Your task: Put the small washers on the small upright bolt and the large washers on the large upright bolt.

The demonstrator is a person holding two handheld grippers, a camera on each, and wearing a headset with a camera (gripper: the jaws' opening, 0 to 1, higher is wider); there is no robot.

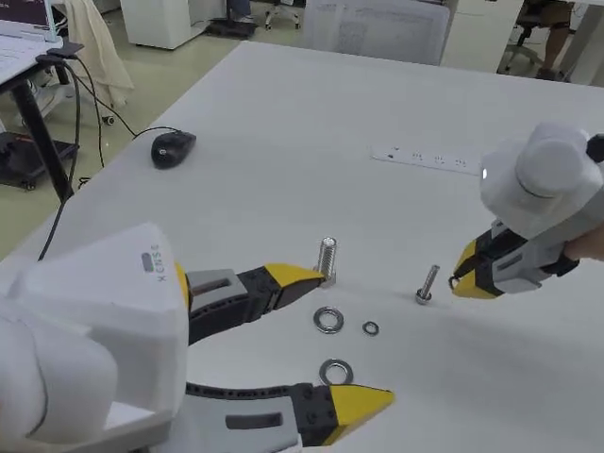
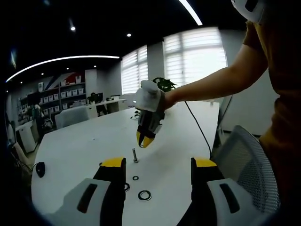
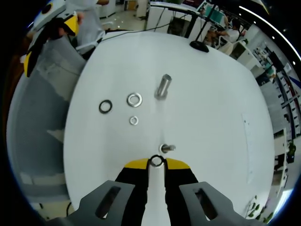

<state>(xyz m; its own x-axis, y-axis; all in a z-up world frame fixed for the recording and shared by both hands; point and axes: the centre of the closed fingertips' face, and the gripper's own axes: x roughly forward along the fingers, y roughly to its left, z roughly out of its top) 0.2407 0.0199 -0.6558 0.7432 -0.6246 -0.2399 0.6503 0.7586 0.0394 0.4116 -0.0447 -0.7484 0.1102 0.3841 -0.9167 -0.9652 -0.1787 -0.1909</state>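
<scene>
The small silver ring washer [image 3: 156,161] is pinched in the tips of your right tongs [image 1: 460,279]. It sits just right of the small upright steel bolt [image 1: 427,285] and is not yet over it. Neither that bolt nor the large upright steel bolt [image 1: 327,257] appears to carry a washer, so I judge the task barely begun. Three washers remain on the white bench [image 1: 283,142]: one large steel washer [image 1: 328,320] just near of the large bolt, a second large washer [image 1: 335,371] nearer you, and a loose small washer [image 1: 371,328]. All three lie by the wide-spread jaws of your left tongs [image 1: 359,338]. You have generous room, since the black mouse [image 1: 173,148] and white power strip [image 1: 420,158] lie well apart on the far side.
</scene>
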